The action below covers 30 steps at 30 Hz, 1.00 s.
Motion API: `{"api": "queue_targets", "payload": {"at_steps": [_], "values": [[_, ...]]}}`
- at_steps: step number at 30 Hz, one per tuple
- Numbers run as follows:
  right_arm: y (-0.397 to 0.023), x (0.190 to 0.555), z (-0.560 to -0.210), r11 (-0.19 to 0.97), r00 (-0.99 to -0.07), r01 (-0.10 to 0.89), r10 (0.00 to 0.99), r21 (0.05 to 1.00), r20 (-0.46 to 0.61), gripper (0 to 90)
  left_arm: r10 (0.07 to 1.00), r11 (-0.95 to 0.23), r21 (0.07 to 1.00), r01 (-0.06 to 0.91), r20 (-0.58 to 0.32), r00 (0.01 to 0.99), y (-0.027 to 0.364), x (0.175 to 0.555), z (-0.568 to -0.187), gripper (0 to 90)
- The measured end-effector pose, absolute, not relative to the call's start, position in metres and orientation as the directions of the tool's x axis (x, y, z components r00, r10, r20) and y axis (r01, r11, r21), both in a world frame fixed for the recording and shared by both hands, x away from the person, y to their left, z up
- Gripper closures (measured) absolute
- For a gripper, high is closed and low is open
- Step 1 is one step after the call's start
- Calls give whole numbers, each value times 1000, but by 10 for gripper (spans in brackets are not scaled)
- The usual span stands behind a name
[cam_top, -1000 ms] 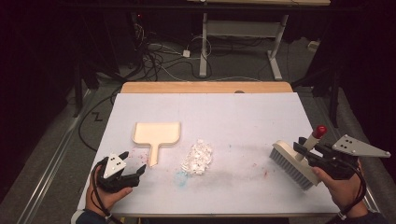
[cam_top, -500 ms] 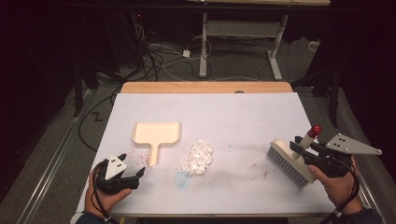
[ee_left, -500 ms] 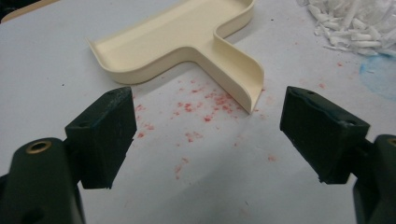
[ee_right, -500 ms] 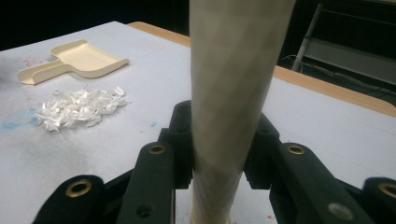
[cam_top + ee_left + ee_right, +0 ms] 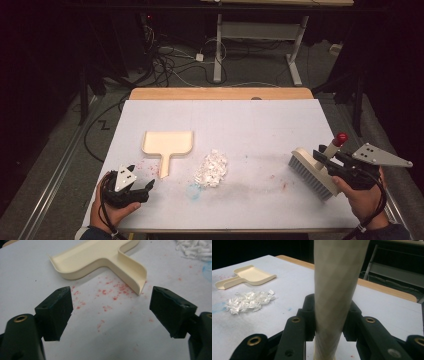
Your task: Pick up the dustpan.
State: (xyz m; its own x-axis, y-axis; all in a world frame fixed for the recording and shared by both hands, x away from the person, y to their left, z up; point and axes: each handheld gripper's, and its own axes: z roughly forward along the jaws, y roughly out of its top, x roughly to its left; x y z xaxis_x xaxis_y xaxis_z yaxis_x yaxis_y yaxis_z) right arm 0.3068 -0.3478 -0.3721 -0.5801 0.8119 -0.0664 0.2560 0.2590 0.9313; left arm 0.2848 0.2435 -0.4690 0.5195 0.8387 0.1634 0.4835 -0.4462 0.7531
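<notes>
The right tongs (image 5: 325, 159) were clenched on the handle of a brush (image 5: 311, 172) at about four o'clock on the desk (image 5: 250, 120). In the right gripper view the pale handle (image 5: 337, 290) stood upright between the two black jaws, which pressed on it from both sides. In the high view the bristle block of the brush rested on the desk near the right edge, and the handle with its red tip (image 5: 342, 137) was tilted up and away from the person. The right hand (image 5: 362, 200) was around the body of the tongs.

The left tongs (image 5: 149, 187) were released and held nothing; their jaws had just been opening. They were at about seven o'clock on the desk, in the left hand (image 5: 112, 212). In the left gripper view the two jaws stood wide apart, with only the white surface and some red specks (image 5: 110, 291) between them. The end of the handle of the cream dustpan (image 5: 105, 260) lay just ahead of them, not touching.

The dustpan (image 5: 167, 144) lay flat at about nine o'clock, its handle pointing to the person. A small heap of white paper scraps (image 5: 211, 169) lay near the centre, just beside the dustpan at its three o'clock side, and well apart from the brush. A faint blue mark (image 5: 192, 191) was just before the heap.
</notes>
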Motion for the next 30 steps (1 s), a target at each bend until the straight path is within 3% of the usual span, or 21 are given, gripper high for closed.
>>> {"api": "queue_targets", "payload": {"at_steps": [20, 30], "values": [[-348, 308, -374, 249, -584, 256, 810, 934, -55, 701, 847, -413, 758, 504, 117, 518, 243, 286, -466, 195], [-345, 307, -374, 259, -583, 241, 809, 935, -74, 701, 896, -327, 752, 573, 53, 442, 231, 300, -454, 221]]}}
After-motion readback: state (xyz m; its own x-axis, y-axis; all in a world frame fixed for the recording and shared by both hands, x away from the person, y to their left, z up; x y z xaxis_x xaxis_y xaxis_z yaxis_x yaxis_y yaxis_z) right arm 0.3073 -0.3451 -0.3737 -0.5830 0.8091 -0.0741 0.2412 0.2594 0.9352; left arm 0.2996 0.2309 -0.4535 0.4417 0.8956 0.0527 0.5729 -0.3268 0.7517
